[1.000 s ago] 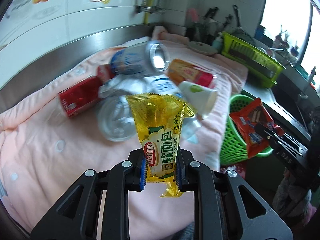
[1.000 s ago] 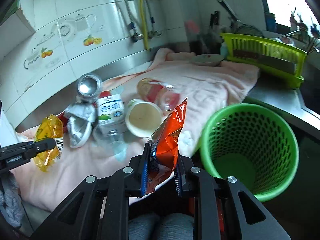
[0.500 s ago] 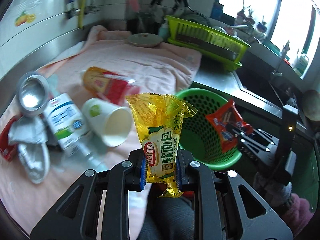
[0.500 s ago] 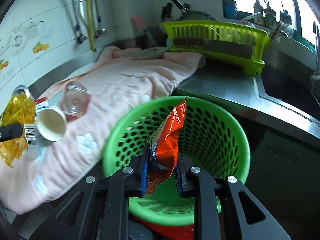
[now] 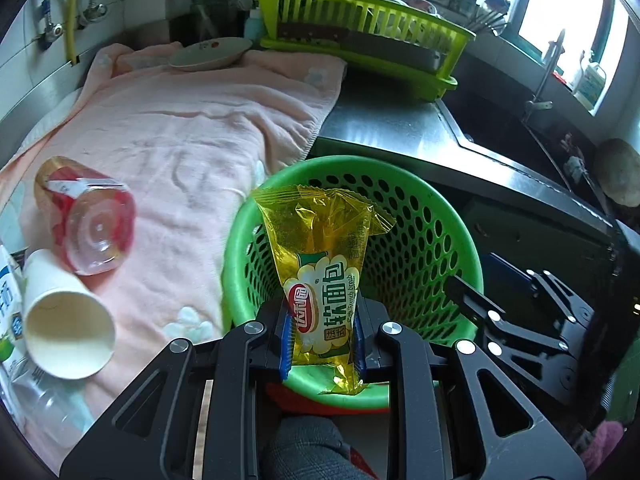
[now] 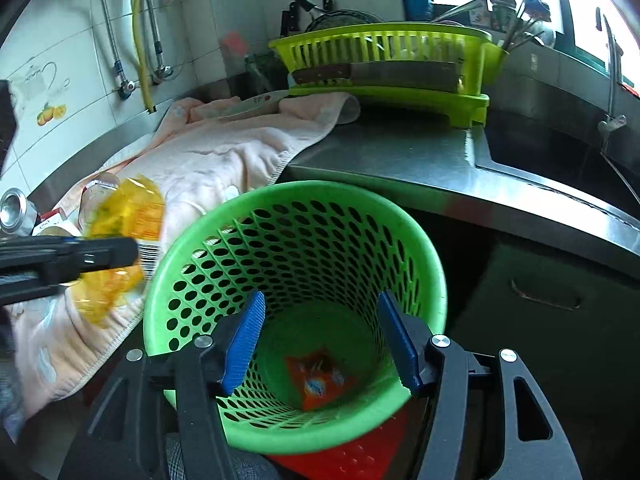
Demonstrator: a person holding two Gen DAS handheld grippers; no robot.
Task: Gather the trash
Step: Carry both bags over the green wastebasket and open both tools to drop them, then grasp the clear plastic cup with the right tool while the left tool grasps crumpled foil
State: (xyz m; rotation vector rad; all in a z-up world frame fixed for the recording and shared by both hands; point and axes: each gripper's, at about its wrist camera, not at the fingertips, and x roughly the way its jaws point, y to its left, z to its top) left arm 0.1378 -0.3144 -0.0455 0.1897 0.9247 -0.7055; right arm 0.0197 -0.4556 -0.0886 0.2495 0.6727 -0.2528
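Left gripper (image 5: 322,338): jaws pinching the yellow bread wrapper (image 5: 320,280) near its bottom end, blue pads pressed on both sides. Wrapper stands upright, long axis running 6-to-12 in the left wrist view, tail crimp hanging below the pads.

Right gripper (image 6: 322,346): jaws have just been opening, now spread, nothing between them. The orange snack wrapper (image 6: 320,380) lies flat on the floor of the green basket (image 6: 296,196), straight down past the blue pads, so that piece reads as delivered.

Key relation: in the left wrist view the basket mouth sits directly behind and below the yellow wrapper, rim arc from about 9 through 12 to 3 around it. From the right wrist view the same wrapper hangs at 9 o'clock, just outside the basket's rim, over the edge of the pink towel (image 6: 208,160). My read: the left hand is the one to act and needs a short carry toward 12 before letting go, else the wrapper may land on the rim or towel.

Remaining on the towel, 8–10 o'clock of the left gripper: paper cup (image 5: 60,316), red-labelled bottle (image 5: 86,216), milk carton (image 5: 8,300) at the frame edge. Right hand is free but further from them.
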